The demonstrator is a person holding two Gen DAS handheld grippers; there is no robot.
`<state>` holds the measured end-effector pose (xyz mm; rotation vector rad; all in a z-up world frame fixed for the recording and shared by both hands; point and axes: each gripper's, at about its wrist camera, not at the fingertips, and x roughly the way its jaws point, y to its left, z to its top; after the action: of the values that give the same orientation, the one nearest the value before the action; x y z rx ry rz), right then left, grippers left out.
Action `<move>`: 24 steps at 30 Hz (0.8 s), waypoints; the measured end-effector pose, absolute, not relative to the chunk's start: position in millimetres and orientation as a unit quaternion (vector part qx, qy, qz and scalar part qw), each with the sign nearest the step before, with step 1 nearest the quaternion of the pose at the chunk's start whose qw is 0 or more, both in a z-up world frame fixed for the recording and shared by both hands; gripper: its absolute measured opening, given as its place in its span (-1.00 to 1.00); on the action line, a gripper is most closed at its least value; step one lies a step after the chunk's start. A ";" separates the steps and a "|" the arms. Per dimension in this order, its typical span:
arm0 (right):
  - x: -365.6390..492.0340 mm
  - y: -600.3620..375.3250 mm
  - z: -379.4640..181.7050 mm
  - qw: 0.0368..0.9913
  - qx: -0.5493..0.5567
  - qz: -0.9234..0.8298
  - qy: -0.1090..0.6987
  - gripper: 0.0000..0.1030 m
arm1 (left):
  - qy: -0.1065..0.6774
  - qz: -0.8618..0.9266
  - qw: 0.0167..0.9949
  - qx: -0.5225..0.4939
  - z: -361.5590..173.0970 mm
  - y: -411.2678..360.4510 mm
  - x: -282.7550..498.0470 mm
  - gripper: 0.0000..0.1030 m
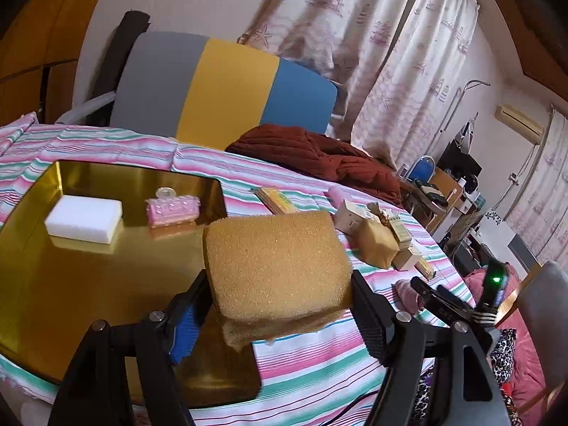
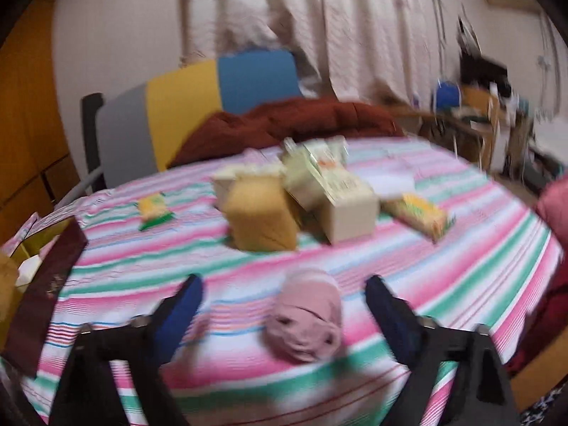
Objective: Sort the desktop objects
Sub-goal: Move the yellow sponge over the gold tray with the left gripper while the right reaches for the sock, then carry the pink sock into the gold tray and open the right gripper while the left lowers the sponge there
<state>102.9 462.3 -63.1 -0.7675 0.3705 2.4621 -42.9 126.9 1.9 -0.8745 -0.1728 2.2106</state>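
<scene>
My left gripper (image 1: 278, 282) is shut on a tan sponge (image 1: 277, 262), held over the near right rim of a gold tray (image 1: 71, 284). Inside the tray lie a white foam block (image 1: 85, 220) and a pink hair clip (image 1: 173, 210). In the blurred right wrist view, my right gripper (image 2: 284, 284) is open low over the striped cloth, and a pink rolled fabric piece (image 2: 307, 314) lies between its fingers. The left wrist view shows that gripper (image 1: 436, 298) beside the same pink piece (image 1: 408, 294).
A second tan sponge (image 2: 262, 213), cream boxes (image 2: 351, 209) and yellow packets (image 2: 419, 214) cluster mid-table. Another yellow packet (image 2: 154, 209) lies to the left. A dark red blanket (image 1: 319, 156) and a grey, yellow and blue chair back (image 1: 220, 85) stand behind.
</scene>
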 end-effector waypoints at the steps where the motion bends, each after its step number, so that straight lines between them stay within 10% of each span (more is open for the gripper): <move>1: 102.4 468.1 -68.6 0.268 -0.291 0.907 0.142 0.44 | -0.067 0.860 0.372 -0.342 1.0 129.5 -42.4 0.47; 8: 100.4 482.2 -89.1 0.253 -0.303 0.903 0.170 -0.08 | -0.055 0.856 0.382 -0.345 -0.4 145.1 -37.7 0.47; 24: 86.6 413.9 -43.1 0.156 -0.272 0.935 0.164 -0.15 | -0.070 0.862 0.372 -0.335 4.2 125.5 -38.8 0.47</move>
<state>86.6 413.9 -43.1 -0.7792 0.4698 2.6773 -38.8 125.5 4.2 -0.8596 -0.1801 2.2102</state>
